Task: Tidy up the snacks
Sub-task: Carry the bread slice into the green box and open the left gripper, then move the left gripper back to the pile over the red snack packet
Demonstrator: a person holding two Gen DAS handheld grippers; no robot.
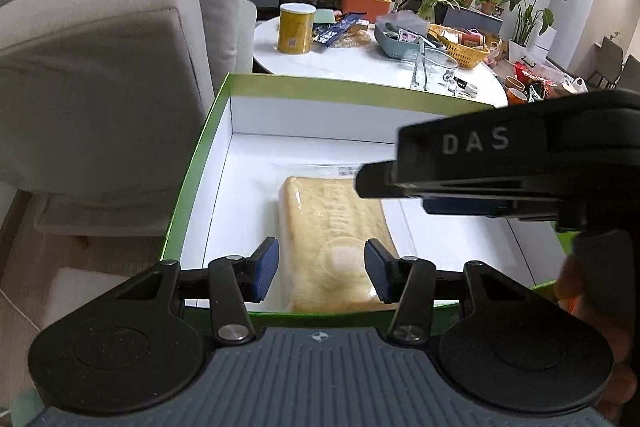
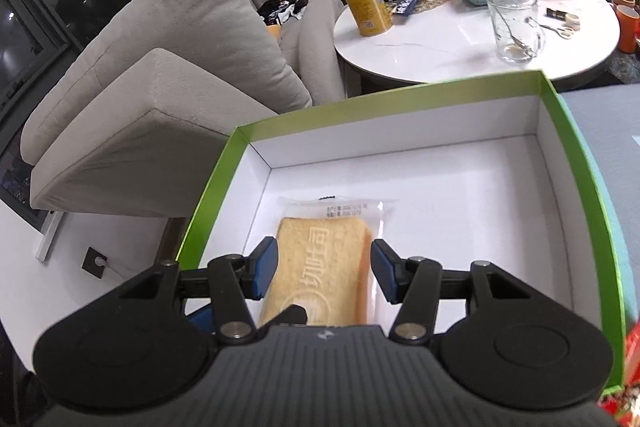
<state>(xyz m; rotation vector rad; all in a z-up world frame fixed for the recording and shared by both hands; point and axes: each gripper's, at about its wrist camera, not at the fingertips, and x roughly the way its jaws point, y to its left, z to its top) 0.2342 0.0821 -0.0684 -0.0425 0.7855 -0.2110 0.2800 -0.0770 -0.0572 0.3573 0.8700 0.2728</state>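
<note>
Wrapped toast slice (image 2: 320,267) lying flat in the green-rimmed white box (image 2: 400,115) (beside a grey sofa (image 2: 160,87)), between the parted blue pads of both hand-held grippers, left (image 1: 320,269) and right (image 2: 320,273); neither gripping. Cluttered round table (image 2: 420,55) beyond, yellow canister (image 2: 366,9) upright.

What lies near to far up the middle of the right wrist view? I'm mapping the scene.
Right gripper → clear-wrapped slice of toast bread → white floor of the green-rimmed cardboard box → the box's far wall → round white marble table → yellow cylindrical can.
</note>
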